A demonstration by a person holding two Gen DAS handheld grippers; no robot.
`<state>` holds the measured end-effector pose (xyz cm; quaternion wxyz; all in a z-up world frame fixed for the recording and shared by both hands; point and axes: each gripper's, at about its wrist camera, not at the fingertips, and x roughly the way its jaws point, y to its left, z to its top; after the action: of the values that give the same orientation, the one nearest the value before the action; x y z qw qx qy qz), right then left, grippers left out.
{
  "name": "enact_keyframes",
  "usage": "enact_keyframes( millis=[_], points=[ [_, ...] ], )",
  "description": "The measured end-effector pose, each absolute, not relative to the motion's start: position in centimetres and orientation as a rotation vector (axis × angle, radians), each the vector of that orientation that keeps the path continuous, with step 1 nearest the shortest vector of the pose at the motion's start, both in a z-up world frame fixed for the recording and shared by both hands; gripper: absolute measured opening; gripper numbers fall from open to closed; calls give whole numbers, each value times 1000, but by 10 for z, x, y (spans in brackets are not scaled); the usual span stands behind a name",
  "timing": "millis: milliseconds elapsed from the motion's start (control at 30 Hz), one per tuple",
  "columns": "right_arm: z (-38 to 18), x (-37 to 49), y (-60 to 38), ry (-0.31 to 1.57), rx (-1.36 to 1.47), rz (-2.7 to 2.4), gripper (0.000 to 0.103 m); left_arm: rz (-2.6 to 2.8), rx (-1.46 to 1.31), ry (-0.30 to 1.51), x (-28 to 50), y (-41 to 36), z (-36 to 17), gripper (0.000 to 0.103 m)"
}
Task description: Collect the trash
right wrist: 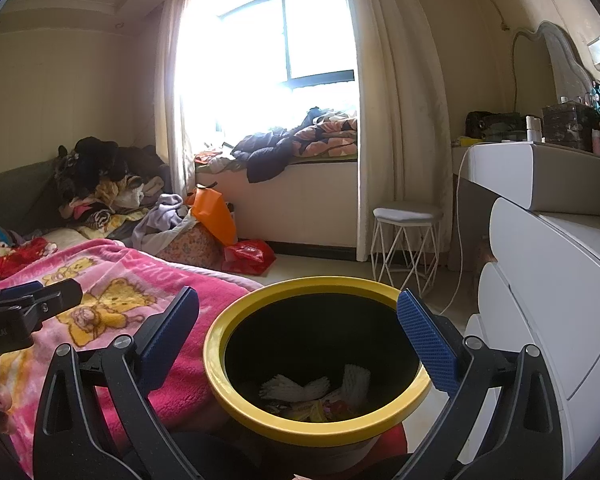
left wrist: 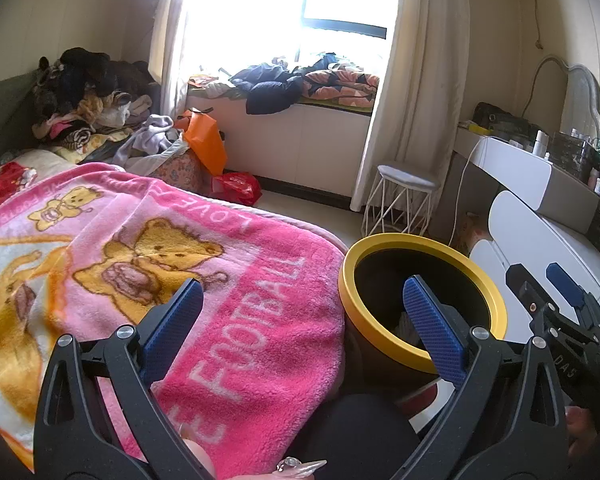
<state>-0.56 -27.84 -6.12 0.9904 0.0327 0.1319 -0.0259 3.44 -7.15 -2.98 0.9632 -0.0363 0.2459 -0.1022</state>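
Pink blanket [left wrist: 148, 272] on the bed, bare of visible litter. Yellow-rimmed bin [right wrist: 320, 360] just beside it, white scraps [right wrist: 316, 388] already inside. Left tool [left wrist: 304, 316] and right tool [right wrist: 300, 328] both spread wide, holding nothing. Best to scan bed and floor before closing either.

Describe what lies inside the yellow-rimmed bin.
In the yellow-rimmed bin, white crumpled paper lies on top of colourful scraps. The near wall hides the rest of the bottom, and anything beneath the paper is covered.
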Motion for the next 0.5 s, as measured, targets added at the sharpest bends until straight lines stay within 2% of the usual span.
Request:
enact_keyframes(
  millis=[500],
  points=[
    [-61,-5,-279,264,67,-55,97,-206,-73,497,34,-71,-30,92]
  ],
)
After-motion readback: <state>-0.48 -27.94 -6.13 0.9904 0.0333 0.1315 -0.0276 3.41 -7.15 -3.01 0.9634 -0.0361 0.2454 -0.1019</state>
